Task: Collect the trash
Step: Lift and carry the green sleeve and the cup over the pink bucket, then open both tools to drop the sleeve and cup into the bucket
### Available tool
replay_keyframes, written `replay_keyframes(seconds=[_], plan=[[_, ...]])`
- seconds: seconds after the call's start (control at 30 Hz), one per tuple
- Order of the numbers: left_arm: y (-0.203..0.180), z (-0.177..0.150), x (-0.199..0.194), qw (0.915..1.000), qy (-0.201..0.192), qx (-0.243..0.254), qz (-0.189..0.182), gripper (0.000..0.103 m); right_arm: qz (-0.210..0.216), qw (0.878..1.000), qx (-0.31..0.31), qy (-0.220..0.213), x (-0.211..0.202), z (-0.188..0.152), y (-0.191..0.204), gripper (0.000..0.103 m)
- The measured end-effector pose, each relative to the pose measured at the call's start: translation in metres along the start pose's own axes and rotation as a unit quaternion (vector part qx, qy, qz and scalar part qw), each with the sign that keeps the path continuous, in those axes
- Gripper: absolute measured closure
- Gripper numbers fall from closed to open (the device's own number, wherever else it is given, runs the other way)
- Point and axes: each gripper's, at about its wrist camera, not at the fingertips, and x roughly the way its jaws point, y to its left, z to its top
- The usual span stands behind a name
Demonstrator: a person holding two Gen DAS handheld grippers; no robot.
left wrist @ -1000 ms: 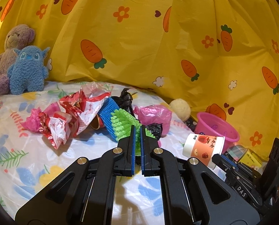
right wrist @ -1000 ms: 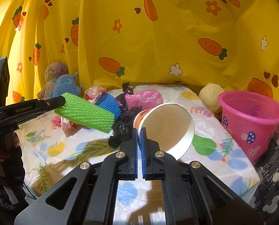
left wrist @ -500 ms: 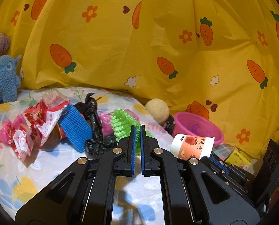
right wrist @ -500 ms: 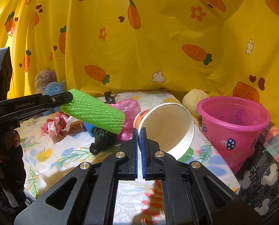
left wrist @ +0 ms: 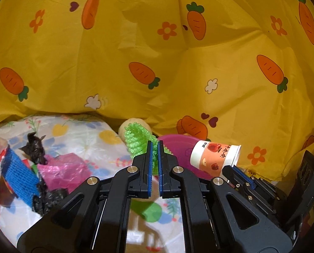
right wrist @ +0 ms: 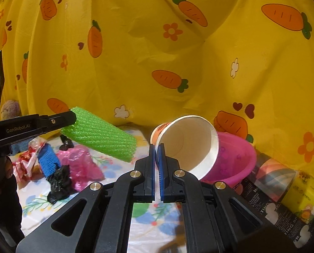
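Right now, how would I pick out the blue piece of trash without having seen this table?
Start at the yellow carrot-print curtain and drop to the floral tablecloth. Among the pile at its left lies the blue foam net sleeve, between red-and-white wrappers and a crumpled pink bag. It alone is blue and ribbed.

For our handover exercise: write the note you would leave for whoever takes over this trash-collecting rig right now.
Left tool: shut on the green foam net, held in the air.
Right tool: shut on the rim of the paper cup, tipped on its side just in front of the pink bucket.
On the table: blue foam net, pink plastic bag, black bag, red and white wrappers.
Done: two pieces picked up.
Left: neither is in the bucket yet; drop both in, then gather the rest.
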Motion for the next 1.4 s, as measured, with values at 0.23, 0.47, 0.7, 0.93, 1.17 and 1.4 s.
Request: replay_keyframes(seconds=[0.23, 0.47, 0.7, 0.93, 1.17, 1.4], plan=[[-0.023, 0.008, 0.056, 0.9996, 0.009, 0.001, -0.026, 0.100, -0.041, 0.999, 0.007, 0.018, 0.025, 0.003, -0.028, 0.099], [-0.033, 0.002, 0.094, 0.9991, 0.030, 0.006, -0.030, 0.099, -0.059, 0.997, 0.010, 0.043, 0.044, -0.001, -0.043, 0.099], [-0.039, -0.009, 0.122, 0.9976, 0.059, 0.008, -0.037, 0.099, -0.062, 0.996, 0.012, 0.067, 0.060, -0.007, -0.050, 0.099], [-0.038, -0.018, 0.138, 0.9955, 0.083, 0.000, -0.046, 0.099, -0.061, 0.995, 0.017, 0.081, 0.072, -0.011, -0.055, 0.099], [-0.037, -0.022, 0.146, 0.9945, 0.094, -0.004, -0.047, 0.099, -0.061, 0.994, 0.019, 0.092, 0.082, -0.013, -0.058, 0.099], [-0.036, -0.028, 0.155, 0.9909, 0.115, -0.016, -0.069, 0.099, -0.063, 0.992, 0.027, 0.102, 0.089, -0.016, -0.062, 0.099]])
